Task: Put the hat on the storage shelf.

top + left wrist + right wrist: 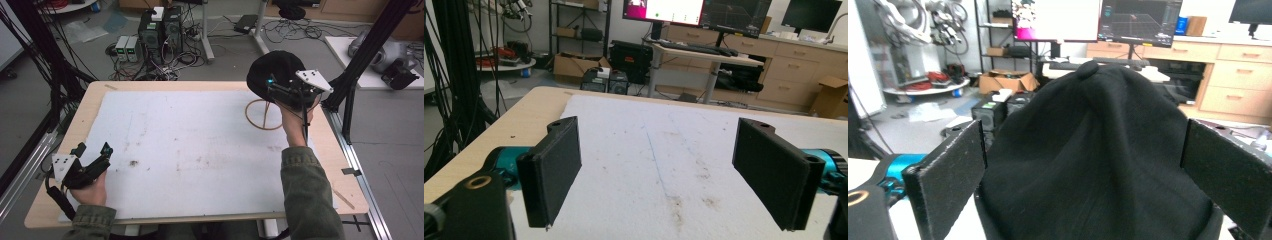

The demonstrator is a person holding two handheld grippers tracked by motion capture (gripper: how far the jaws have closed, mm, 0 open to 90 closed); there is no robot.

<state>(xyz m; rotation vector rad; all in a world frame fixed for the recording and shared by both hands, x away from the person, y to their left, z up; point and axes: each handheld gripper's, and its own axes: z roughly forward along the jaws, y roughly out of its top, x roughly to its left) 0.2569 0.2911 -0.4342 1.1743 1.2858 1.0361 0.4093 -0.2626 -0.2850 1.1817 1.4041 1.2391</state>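
A black cap (272,70) sits on a thin wooden stand with a ring base (264,116) at the back right of the table. My right gripper (276,89) is up against the cap's near side and is open. In the right gripper view the cap (1098,140) bulges between the two wide-spread jaws of the right gripper (1088,185), and the right-hand pad stands clear of the cloth. My left gripper (93,149) rests at the front left on the white sheet. Its jaws are open with nothing between them, as the left gripper view (664,175) shows.
A white foam sheet (200,150) covers most of the wooden table (45,205). A black frame post (350,85) rises just right of the cap. Computer cases (160,30) and cables lie on the floor beyond the far edge.
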